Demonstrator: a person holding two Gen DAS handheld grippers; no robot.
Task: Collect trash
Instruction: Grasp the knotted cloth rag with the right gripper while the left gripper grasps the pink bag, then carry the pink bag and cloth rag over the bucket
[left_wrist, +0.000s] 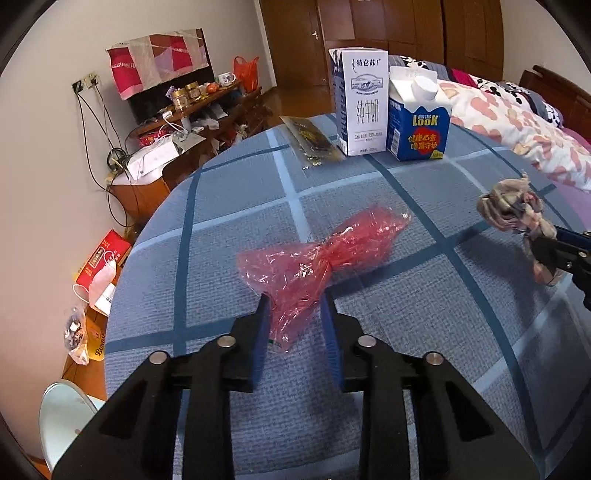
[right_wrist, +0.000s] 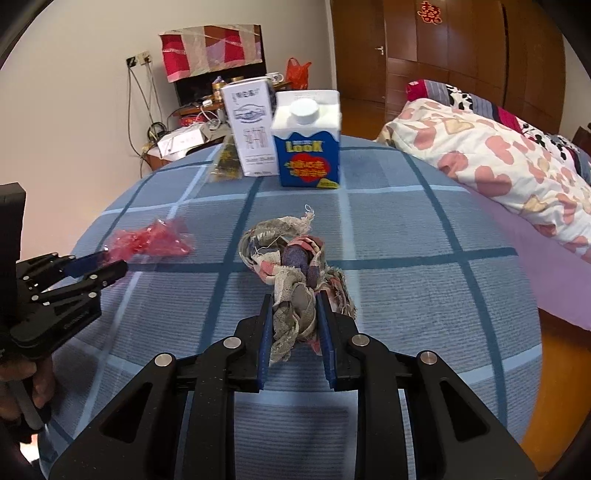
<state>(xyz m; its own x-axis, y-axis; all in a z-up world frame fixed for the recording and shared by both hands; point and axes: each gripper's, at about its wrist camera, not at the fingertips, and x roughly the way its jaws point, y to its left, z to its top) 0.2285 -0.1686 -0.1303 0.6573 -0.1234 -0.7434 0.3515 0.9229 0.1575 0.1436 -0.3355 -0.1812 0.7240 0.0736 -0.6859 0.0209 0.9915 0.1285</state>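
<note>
Item: red plastic bag (left_wrist: 317, 258), crumpled, translucent. Lies on the blue plaid counter (left_wrist: 229, 206), left of centre. Long axis runs from the near left end up and away to the right, toward the cartons. Its near, flattened end sits between the jaws of the left gripper (left_wrist: 295, 314); the twisted far end points away from them. The jaws are narrowed around that near end, pads at or close to the film; whether they press it cannot be told.

Item: knotted rag bundle (right_wrist: 295, 273), frayed plaid and grey cloth. Lies near the counter's middle, right of the bag and well apart from it. Long axis runs straight out from the right gripper (right_wrist: 293, 310), whose jaws are clamped on the near end.

Item: white milk carton (left_wrist: 360, 103) and blue Look carton (left_wrist: 417, 118), upright, side by side at the far edge, beyond both grippers. A flat dark wrapper (left_wrist: 314, 142) lies just left of them.

Judgement: each hand is nearest its own piece; the bag's lift depends on the left jaws closing across its near end.
</note>
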